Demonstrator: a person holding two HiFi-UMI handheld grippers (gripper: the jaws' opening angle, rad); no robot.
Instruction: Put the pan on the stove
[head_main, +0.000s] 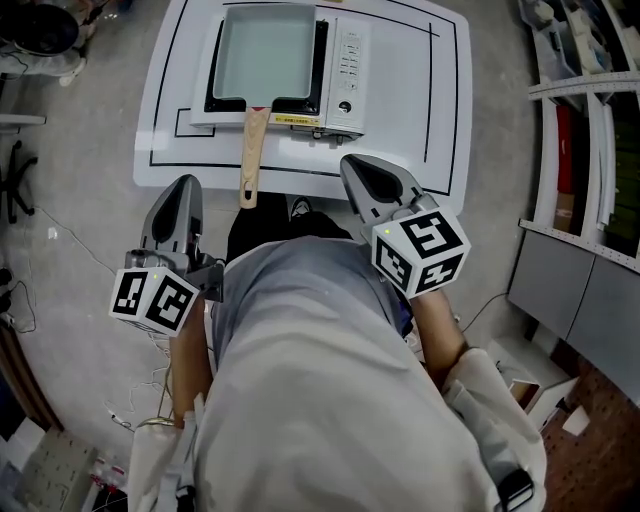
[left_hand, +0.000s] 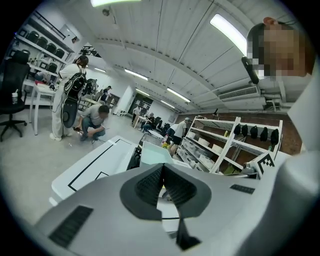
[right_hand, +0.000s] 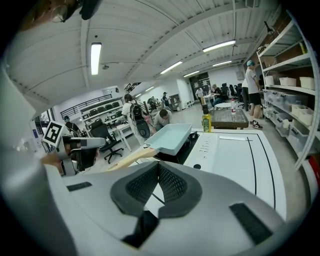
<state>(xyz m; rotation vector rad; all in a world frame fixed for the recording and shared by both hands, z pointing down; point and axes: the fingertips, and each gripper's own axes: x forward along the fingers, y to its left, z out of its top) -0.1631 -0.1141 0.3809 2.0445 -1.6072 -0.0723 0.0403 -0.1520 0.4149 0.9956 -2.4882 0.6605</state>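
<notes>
Head view gives us the rectangular pan (head_main: 268, 50) sitting flat on the black top of the portable stove (head_main: 347, 70), which stands toward the far side of the white worktop (head_main: 440, 100). By how things lie, the task looks done.

We judge the pan to be a stiff, thin-walled metal tray with a smooth pale coating. It is probably light, though nose-heavy when carried by its wooden handle (head_main: 252, 150). The coated walls look slippery for flat pads, while the bare wood should give friction. The place to take hold is therefore the handle, up close to the pan body to limit droop.

Its long axis runs from the far side of the worktop straight toward us. The handle points at our body, leaning very slightly left. It juts past the stove's front edge and ends at about the near edge of the worktop.

The left tool (head_main: 183, 187) is drawn in low by our left hip, well apart from the pan, its jaws closed together on nothing. The right tool (head_main: 356, 166) sits just off the worktop's near edge, to the right of the handle, jaws likewise together and empty.
</notes>
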